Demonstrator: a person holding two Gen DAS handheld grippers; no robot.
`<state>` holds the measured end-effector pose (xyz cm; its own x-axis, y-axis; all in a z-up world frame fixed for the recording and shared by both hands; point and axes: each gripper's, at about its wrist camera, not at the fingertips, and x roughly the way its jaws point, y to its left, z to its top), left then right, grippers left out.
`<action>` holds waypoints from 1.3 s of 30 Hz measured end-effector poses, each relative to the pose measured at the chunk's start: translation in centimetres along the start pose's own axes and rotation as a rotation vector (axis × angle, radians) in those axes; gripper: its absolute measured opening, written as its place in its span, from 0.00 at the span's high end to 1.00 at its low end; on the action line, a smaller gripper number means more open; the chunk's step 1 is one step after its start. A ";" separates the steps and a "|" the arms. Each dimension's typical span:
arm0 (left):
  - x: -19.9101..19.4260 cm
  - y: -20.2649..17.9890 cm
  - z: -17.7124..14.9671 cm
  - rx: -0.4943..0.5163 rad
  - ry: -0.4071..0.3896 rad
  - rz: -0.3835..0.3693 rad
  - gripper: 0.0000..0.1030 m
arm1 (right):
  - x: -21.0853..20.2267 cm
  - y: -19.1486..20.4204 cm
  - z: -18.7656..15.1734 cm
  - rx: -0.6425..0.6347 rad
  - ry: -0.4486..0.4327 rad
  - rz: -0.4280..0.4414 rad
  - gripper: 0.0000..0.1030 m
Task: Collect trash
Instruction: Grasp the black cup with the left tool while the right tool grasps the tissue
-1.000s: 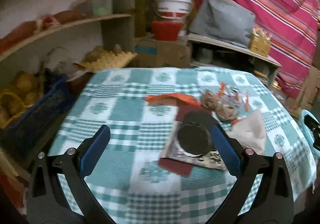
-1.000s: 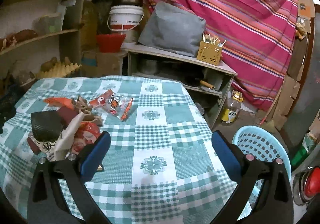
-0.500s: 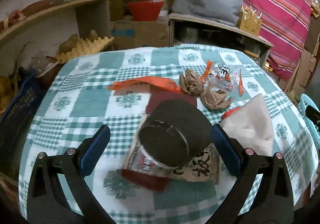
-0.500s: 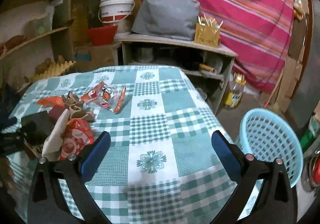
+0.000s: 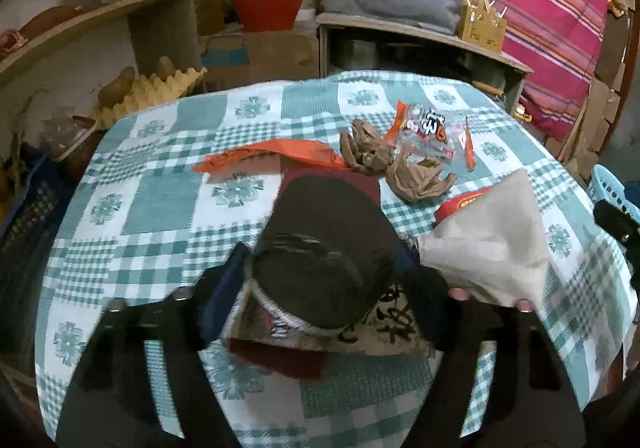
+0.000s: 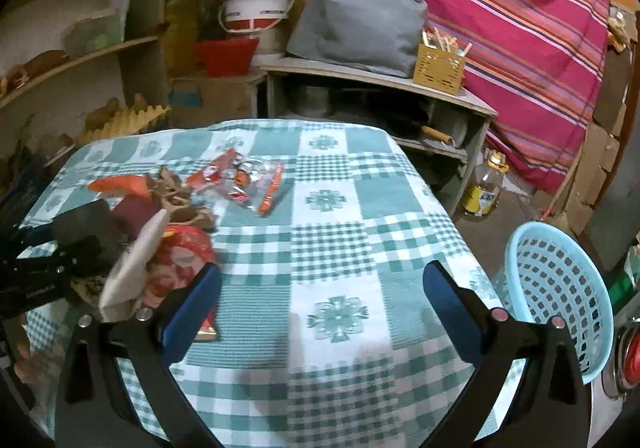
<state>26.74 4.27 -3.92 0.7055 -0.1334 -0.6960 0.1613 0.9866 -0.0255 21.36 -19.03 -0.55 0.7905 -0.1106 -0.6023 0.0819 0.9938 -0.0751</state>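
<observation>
A dark round can (image 5: pixel 328 232) lies on a printed paper (image 5: pixel 384 328) on the checked tablecloth (image 5: pixel 160 207). My left gripper (image 5: pixel 320 288) straddles the can; its jaws are closing and the blue pads (image 5: pixel 220 300) look pressed against both sides. Around it lie an orange wrapper (image 5: pixel 280 151), crumpled brown paper (image 5: pixel 416 175), a clear wrapper (image 5: pixel 428 127), a beige paper sheet (image 5: pixel 492 240) and a red packet (image 5: pixel 464 203). My right gripper (image 6: pixel 320 288) hangs open over bare cloth, nothing between its fingers. The can (image 6: pixel 86 219) also shows at the far left of the right wrist view.
A light blue plastic basket (image 6: pixel 560 288) stands on the floor past the table's right edge. Behind the table are shelves (image 6: pixel 376 79) with a grey cushion, a white bucket (image 6: pixel 256 7) and a red bowl. A bottle (image 6: pixel 486 183) stands on the floor.
My left gripper came down and forward to the can, and its jaws narrowed from wide open to the can's sides. My right gripper sank slightly, bringing the basket further into view.
</observation>
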 end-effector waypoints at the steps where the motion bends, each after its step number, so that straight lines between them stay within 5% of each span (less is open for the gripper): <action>1: -0.4 0.2 0.0 -0.004 -0.008 0.003 0.37 | -0.1 0.4 0.0 -0.008 -0.003 0.004 0.04; 10: -3.6 3.0 -0.8 -0.040 -0.071 0.042 0.39 | -0.9 4.6 -0.1 -0.048 -0.015 0.068 0.04; 21: -6.4 6.0 -1.1 -0.081 -0.142 0.093 0.43 | 2.1 9.0 -0.4 -0.026 0.086 0.150 0.06; 31: -5.8 8.1 -1.4 -0.120 -0.119 0.101 0.44 | 3.2 11.6 -0.7 -0.102 0.128 0.223 0.74; 39: -7.4 8.4 -0.9 -0.145 -0.161 0.107 0.45 | 0.1 10.2 1.1 -0.082 0.002 0.277 0.81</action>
<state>22.28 13.65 0.37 0.8160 -0.0291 -0.5773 -0.0128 0.9976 -0.0685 22.94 -8.93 -0.55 0.7744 0.1647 -0.6108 -0.1865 0.9820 0.0283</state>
